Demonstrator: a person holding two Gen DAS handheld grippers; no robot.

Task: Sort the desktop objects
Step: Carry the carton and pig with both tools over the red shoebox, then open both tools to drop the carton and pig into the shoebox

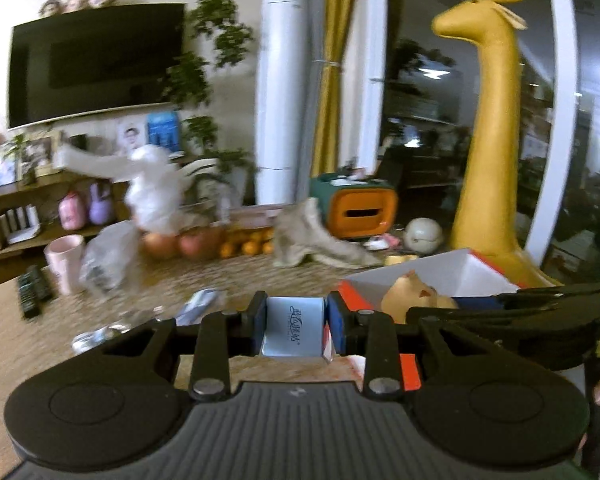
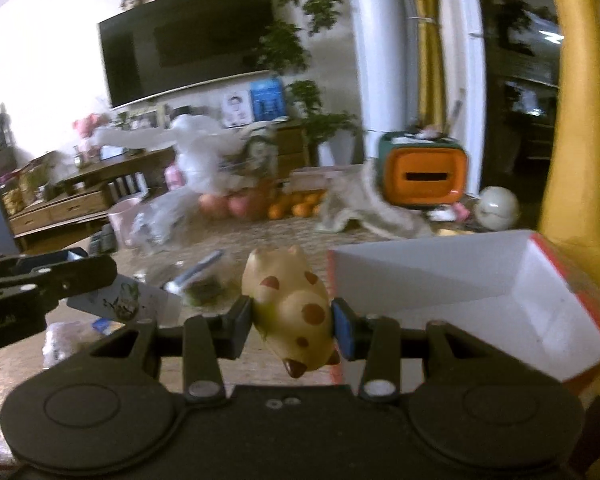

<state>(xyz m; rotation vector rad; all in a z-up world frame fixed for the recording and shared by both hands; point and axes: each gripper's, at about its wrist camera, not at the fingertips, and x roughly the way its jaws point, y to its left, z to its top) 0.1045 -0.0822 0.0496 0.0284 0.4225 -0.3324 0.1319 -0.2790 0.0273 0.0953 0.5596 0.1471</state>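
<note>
Black hand-held gripper (image 1: 296, 326), blue pads (image 1: 335, 320), silver screws

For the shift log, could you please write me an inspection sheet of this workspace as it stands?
Surface: speckled brown tabletop, crowded.
Job's things: white box with red-orange outside, open; spotted toy and pale blue card box both held.
Clutter: pink cup, crumpled clear bag, remote, beige cloth, apples and oranges, small packets.
Grippers: left gripper shut on the card box; right gripper shut on the toy, beside the white box.
Cables: nothing seen.
Surroundings: wall TV, plants, yellow giraffe, orange and green case, dark window.
</note>
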